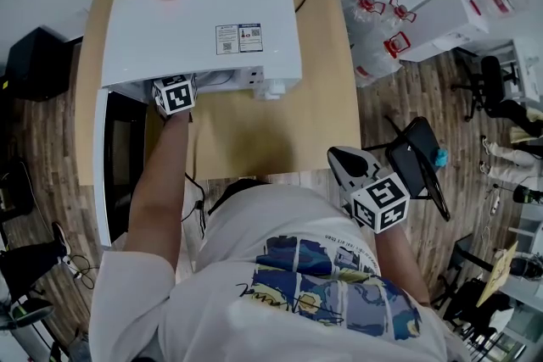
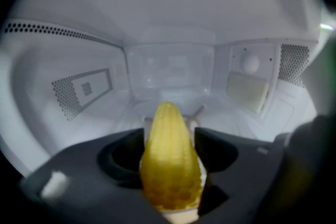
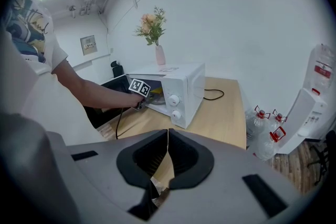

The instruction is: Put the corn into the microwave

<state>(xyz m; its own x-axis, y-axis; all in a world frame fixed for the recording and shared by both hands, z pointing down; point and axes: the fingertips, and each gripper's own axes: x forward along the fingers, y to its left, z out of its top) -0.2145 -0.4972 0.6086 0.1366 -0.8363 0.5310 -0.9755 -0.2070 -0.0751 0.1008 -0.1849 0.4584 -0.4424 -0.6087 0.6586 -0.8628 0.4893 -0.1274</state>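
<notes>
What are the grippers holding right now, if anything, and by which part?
The left gripper has the corn between its jaws at its thick end; whether they press it cannot be told. The right gripper is shut, empty.

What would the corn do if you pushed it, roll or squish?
The corn looks round and tapered, so it would probably roll, curving toward its thin tip. It lies straight between the jaws of the left gripper, so it is likely stiff, not squishy. Its bumpy surface probably makes it less slippery.
</notes>
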